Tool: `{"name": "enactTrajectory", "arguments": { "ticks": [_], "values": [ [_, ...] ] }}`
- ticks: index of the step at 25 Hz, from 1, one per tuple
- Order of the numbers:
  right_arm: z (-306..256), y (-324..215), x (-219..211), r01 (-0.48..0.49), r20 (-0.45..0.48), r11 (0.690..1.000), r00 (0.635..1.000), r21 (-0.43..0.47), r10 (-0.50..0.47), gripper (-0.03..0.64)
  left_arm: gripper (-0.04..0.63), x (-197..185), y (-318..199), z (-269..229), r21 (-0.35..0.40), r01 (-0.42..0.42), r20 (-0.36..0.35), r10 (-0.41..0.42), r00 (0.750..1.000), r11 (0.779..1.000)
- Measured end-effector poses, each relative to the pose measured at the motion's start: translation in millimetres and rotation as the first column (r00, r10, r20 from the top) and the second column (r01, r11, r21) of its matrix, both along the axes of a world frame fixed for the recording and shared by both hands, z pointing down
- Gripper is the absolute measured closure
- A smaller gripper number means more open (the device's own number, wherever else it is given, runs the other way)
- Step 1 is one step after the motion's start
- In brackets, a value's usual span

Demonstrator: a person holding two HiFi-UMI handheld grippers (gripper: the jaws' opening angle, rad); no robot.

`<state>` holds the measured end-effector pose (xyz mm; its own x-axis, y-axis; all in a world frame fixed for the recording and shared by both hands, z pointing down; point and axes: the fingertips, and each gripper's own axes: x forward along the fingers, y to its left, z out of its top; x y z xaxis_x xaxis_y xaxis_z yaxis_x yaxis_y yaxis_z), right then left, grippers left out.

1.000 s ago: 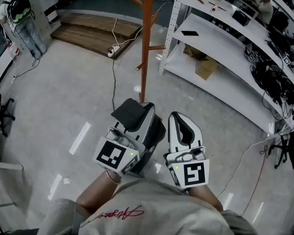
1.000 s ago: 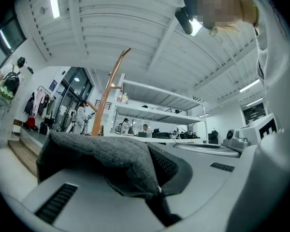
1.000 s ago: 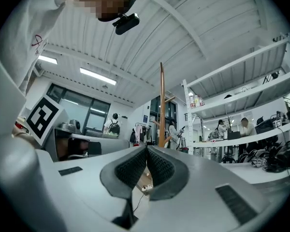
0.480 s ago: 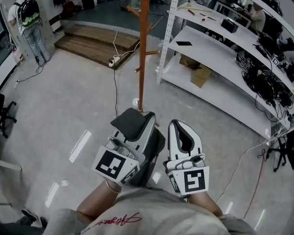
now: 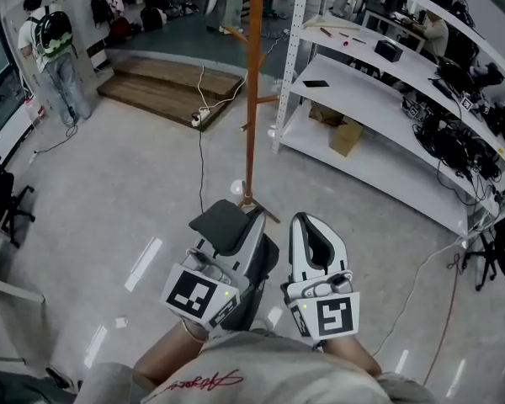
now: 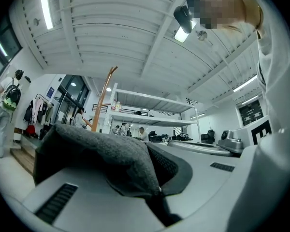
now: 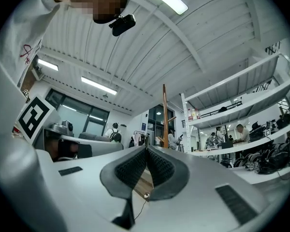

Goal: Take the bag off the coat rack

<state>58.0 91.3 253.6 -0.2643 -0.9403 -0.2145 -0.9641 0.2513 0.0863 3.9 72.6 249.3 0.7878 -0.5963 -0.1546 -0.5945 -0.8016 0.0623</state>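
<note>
The orange wooden coat rack stands on the floor just ahead of me, with bare pegs in the head view. My left gripper is held close to my body, shut on a dark grey fabric bag. The bag drapes over the jaws and hangs dark beneath them. In the left gripper view the grey fabric covers the left gripper, with the rack's top behind it. My right gripper is beside it, shut with nothing in it. Its pads meet at the right gripper's tip, in line with the rack pole.
White metal shelving runs along the right, with a cardboard box on its lowest level. A low wooden platform and a floor cable lie beyond the rack. A person with a backpack stands far left.
The head view has tipped upward, so more of the rack and the far room show. Both grippers stay shut near my body, and the grey bag stays in the left one.
</note>
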Motion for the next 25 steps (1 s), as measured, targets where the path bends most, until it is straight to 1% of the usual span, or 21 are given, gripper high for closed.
{"name": "enactTrajectory", "arguments": {
  "ticks": [9, 14, 19, 25],
  "values": [
    [3, 26, -30, 0.012, -0.002, 1.000, 1.000, -0.008, -0.012, 0.600, 0.580, -28, 25, 8, -0.011, 0.022, -0.004, -0.023, 1.000, 1.000],
    [4, 33, -34, 0.019, -0.005, 1.000, 1.000, -0.023, -0.020, 0.600, 0.580, -30, 32, 9, -0.022, 0.029, -0.005, -0.029, 1.000, 0.999],
    [11, 39, -37, 0.030, -0.012, 0.999, 0.999, -0.039, -0.030, 0.600, 0.580, -27, 38, 17, -0.054, 0.017, -0.015, -0.018, 1.000, 0.998],
    [12, 42, -41, 0.031, -0.027, 0.999, 0.999, -0.044, -0.032, 0.600, 0.580, -25, 46, 19, -0.060, 0.004, -0.015, -0.005, 1.000, 0.998]
  ]
}}
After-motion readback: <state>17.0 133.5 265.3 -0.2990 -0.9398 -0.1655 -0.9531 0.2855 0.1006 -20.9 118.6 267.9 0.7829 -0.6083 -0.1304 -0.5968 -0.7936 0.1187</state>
